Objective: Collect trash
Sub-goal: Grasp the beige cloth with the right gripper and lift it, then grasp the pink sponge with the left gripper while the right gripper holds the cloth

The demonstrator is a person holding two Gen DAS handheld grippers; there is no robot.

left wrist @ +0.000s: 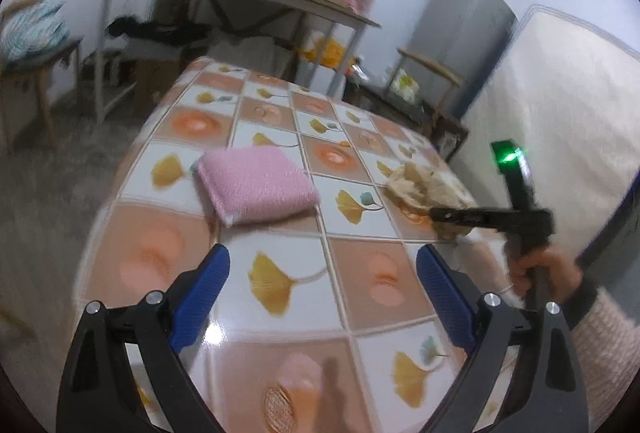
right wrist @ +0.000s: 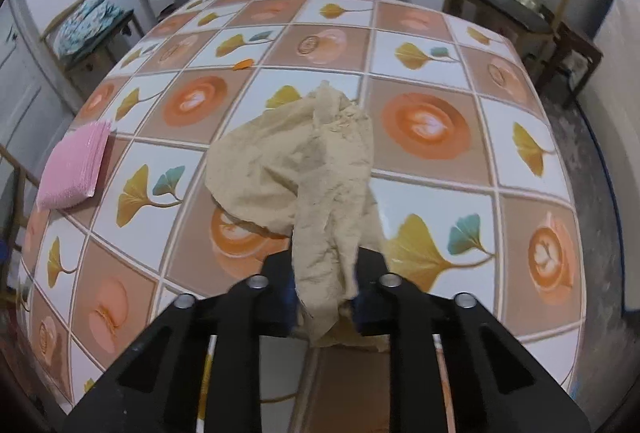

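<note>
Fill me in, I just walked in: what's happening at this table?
A person is clearing trash with two handheld grippers. The right gripper is shut on a crumpled beige tissue, which trails onto the patterned tablecloth. The left gripper hangs open above the table, holding nothing. A pink sponge lies untouched nearby, and a small orange scrap sits farther back.

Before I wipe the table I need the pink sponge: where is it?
The pink sponge lies flat on the patterned table, ahead of the open left tongs and left of the crumpled tissue.
</note>
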